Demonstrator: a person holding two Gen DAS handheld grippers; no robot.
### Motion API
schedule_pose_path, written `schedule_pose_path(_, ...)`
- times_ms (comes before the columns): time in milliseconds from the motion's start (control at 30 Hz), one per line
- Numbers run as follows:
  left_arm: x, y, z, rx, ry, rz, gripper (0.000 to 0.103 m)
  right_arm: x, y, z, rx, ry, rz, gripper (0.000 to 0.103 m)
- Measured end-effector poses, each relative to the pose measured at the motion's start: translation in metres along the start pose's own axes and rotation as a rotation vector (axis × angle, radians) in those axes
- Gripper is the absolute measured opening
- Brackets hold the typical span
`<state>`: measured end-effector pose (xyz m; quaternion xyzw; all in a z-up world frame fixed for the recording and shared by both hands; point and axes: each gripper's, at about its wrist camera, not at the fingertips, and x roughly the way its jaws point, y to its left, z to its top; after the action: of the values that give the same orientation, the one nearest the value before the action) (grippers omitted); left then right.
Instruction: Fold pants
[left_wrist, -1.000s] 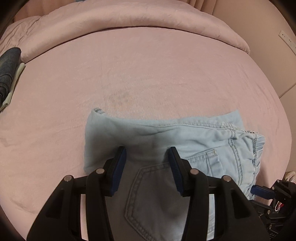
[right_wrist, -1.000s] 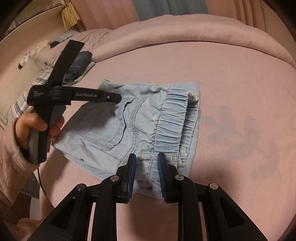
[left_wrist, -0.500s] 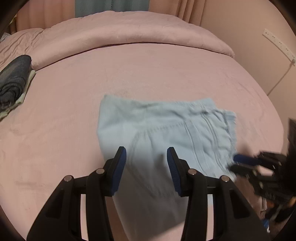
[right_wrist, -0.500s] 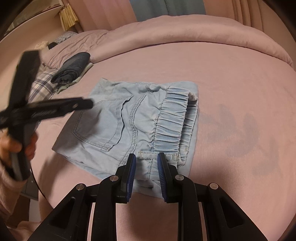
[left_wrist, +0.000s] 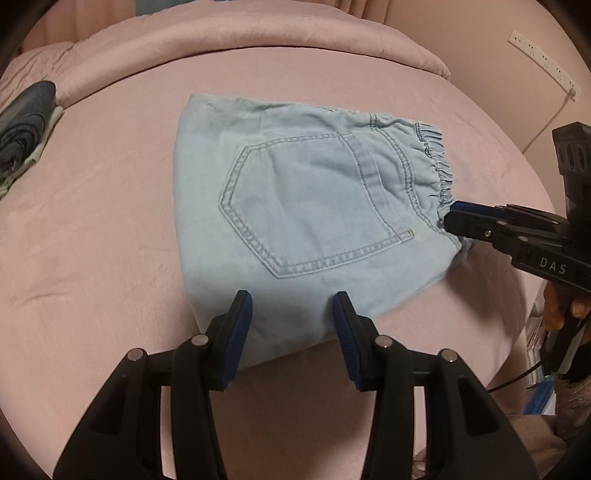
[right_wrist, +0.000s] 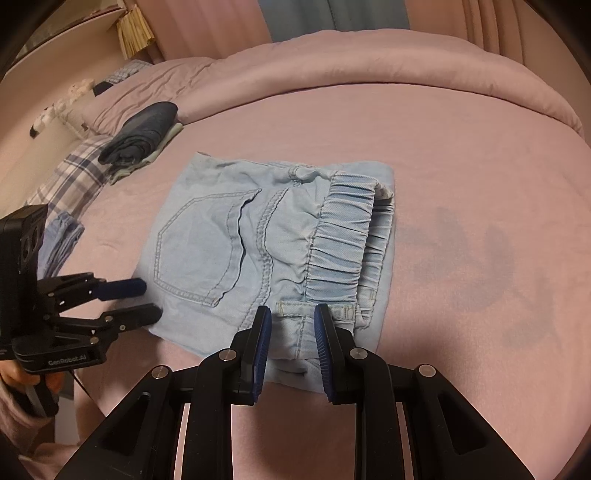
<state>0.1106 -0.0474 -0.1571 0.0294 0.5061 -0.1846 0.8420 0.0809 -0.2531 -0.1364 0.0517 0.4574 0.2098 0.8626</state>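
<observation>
Folded light-blue denim pants (right_wrist: 273, 251) lie mid-bed on a pink bedsheet (right_wrist: 461, 155). Left gripper (left_wrist: 291, 314) at their six-o'clock edge, jaws apart, empty. Right gripper (right_wrist: 290, 326) narrow around the waistband, grip unclear.

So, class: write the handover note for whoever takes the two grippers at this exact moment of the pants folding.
Left gripper: open, holding nothing, at the near edge of the pants.
Right gripper: jaws narrow at the elastic waistband; I cannot tell whether they pinch it.
Things: light blue pants lie on the pink bed, back pocket up; dark folded clothes sit at the far left.
Done: pants are folded into a compact block.
Left: probably free the waistband, tidy the edges, perhaps move the block to the folded clothes.
</observation>
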Motion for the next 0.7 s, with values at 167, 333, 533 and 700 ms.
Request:
schedule_pose_path(167, -0.005, -0.002, -0.004, -0.009, -0.003, -0.006, 0.044, -0.016, -0.01, 0.01, 0.06, -0.044, 0.03, 0.028)
schedule_pose_path(333, -0.01, 0.001, -0.008, -0.021, -0.008, -0.013, 0.044, -0.022, -0.023, 0.032, 0.086, -0.089, -0.006, 0.029)
schedule_pose_path(533, -0.011, 0.003, -0.012, -0.026, -0.01, -0.017, 0.044, 0.006, -0.025, 0.066, 0.075, -0.088, -0.001, 0.029)
schedule_pose_path(700, -0.012, 0.002, -0.011, -0.029, -0.012, -0.02, 0.044, 0.047, -0.036, 0.066, 0.126, 0.022, -0.023, 0.028)
